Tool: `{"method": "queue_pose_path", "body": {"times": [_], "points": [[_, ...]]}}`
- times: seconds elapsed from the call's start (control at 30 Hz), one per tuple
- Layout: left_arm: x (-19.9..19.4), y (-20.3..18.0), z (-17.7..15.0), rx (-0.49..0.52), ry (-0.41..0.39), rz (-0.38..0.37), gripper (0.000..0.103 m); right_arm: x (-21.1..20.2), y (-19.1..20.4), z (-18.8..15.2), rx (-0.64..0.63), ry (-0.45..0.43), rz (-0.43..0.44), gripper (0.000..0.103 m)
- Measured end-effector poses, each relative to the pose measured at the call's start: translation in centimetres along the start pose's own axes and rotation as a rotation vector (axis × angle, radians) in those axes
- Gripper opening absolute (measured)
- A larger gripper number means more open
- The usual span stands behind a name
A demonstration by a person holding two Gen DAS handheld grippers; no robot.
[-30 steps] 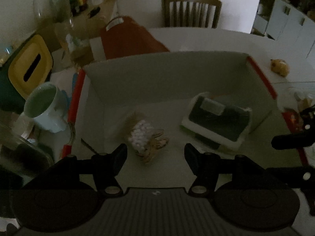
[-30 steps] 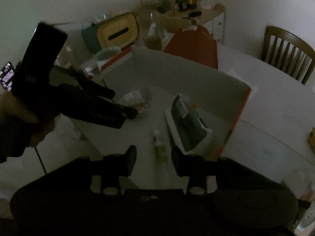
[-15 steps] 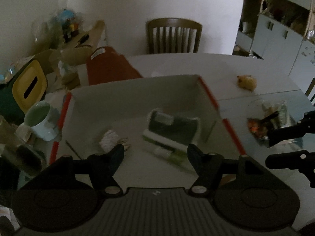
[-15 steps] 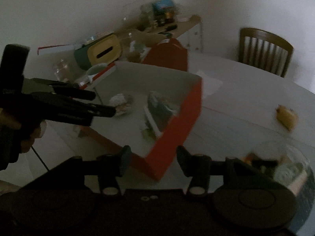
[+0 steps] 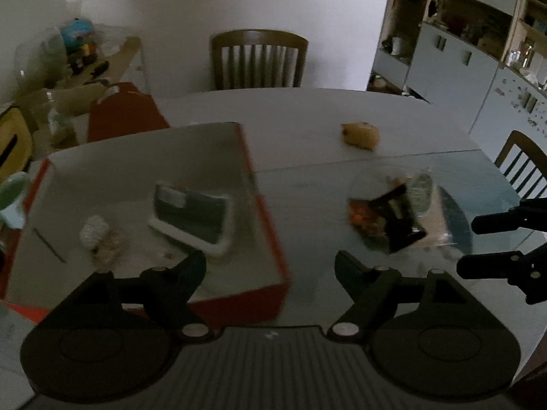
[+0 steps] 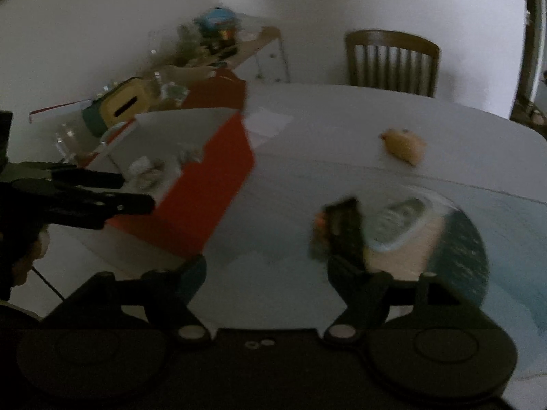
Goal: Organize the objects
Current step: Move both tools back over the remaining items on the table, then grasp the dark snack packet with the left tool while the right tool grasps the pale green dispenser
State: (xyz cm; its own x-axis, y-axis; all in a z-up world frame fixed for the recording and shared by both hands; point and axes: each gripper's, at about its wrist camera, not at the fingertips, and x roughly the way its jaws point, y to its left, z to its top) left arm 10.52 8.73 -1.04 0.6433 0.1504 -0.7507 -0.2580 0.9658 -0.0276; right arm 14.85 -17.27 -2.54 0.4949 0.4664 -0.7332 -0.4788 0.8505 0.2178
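An open red box (image 5: 263, 212) (image 6: 225, 171) with a grey inside sits on the white table; it holds a dark flat packet (image 5: 191, 215), a small white bundle (image 5: 95, 235) and a thin stick (image 5: 48, 244). To its right a clear bowl (image 5: 441, 212) (image 6: 427, 225) on a round mat holds a black object (image 5: 400, 218) (image 6: 343, 235) and several small items. My left gripper (image 5: 270, 266) hangs open over the box's near right corner. My right gripper (image 6: 266, 266) is open too, above bare table just left of the bowl. Each gripper shows at the other view's edge.
A small tan lump (image 5: 360, 135) (image 6: 405, 145) lies alone on the far table. A wooden chair (image 5: 258, 58) stands behind. Clutter with a yellow-lidded container (image 6: 116, 109) and a pale mug (image 5: 12, 198) crowds the left; cabinets (image 5: 454, 58) line the right wall.
Both grippers have swung right and pulled back from over the box toward the bowl. The right gripper's jaws have spread wider. Nothing was taken hold of.
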Motion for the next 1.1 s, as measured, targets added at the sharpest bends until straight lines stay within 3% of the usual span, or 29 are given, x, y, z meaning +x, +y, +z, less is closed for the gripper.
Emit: {"method": "queue_pose_path", "body": {"times": [0.27,0.6,1.1], "points": [[2.2,-5.5,-0.2,0.004,0.028,-0.014,0.085,-1.9,-5.6,-1.6,0.022,0.007,-0.057,0.079],[6.6,-11.3,0.4,0.018,0.068,0.011,0.099,-1.7,-11.3,-0.8,0.059,0.021,-0.111,0.079],[12.6,-14.7,1.3,0.005,0.055,0.054,0.102,2.9,-12.3,3.6,0.145,0.064,-0.136,0.079]]}}
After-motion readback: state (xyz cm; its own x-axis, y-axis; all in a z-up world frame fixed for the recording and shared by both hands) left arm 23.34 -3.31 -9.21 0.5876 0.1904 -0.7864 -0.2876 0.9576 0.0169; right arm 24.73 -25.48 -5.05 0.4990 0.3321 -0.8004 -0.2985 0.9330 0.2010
